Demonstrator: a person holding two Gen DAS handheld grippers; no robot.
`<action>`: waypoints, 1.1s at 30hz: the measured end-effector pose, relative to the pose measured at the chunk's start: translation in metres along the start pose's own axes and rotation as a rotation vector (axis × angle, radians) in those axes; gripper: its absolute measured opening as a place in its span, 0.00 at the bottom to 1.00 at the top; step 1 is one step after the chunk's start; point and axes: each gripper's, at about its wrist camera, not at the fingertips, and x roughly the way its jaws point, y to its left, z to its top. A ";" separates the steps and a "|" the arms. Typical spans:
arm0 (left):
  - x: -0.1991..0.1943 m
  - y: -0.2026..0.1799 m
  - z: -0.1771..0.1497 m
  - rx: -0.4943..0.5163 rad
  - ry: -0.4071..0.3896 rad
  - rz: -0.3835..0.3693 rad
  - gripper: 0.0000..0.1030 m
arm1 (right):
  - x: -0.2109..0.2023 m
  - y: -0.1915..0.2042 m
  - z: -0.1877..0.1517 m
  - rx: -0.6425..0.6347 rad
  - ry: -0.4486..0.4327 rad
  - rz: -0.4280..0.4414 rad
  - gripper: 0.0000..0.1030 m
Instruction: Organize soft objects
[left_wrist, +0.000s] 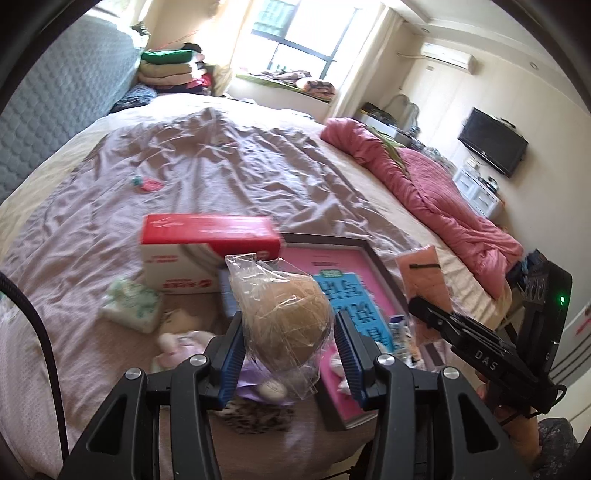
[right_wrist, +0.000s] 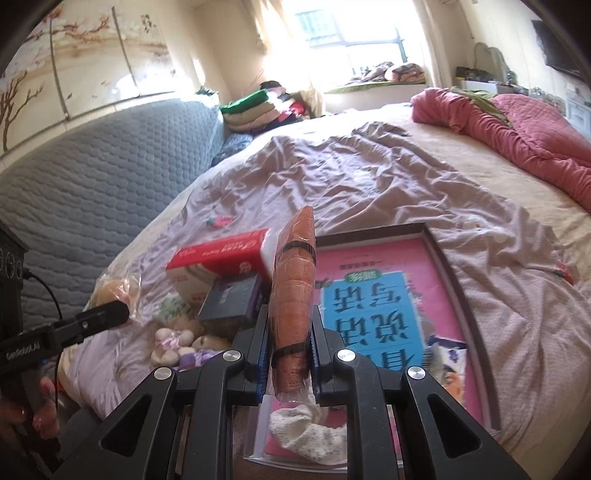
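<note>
My left gripper (left_wrist: 290, 325) is shut on a tan round soft ball in a clear plastic bag (left_wrist: 286, 314), which it holds above the bed. From the right wrist the left gripper (right_wrist: 110, 314) and the bagged ball (right_wrist: 114, 290) appear at the left. My right gripper (right_wrist: 290, 321) is shut on a flat orange packet (right_wrist: 295, 273) wrapped in plastic with black bands, standing upright between the pads. In the left wrist view the right gripper (left_wrist: 424, 308) carries that orange packet (left_wrist: 421, 273) at the right.
On the wrinkled mauve sheet (left_wrist: 229, 162) lie a red-and-white box (left_wrist: 207, 236), a framed pink and blue board (right_wrist: 369, 266), a tissue pack (left_wrist: 129, 304), a plush toy (left_wrist: 181, 343), a dark box (right_wrist: 231, 299) and a white sock (right_wrist: 306, 434). A pink quilt (left_wrist: 443, 199) borders the right.
</note>
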 end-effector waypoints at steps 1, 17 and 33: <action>0.002 -0.005 0.000 0.009 0.002 -0.003 0.46 | -0.003 -0.005 0.001 0.013 -0.008 -0.004 0.17; 0.046 -0.078 -0.002 0.118 0.088 -0.047 0.46 | -0.034 -0.075 0.007 0.166 -0.069 -0.051 0.17; 0.103 -0.086 -0.022 0.138 0.225 -0.045 0.46 | -0.011 -0.086 -0.009 0.189 0.014 -0.013 0.17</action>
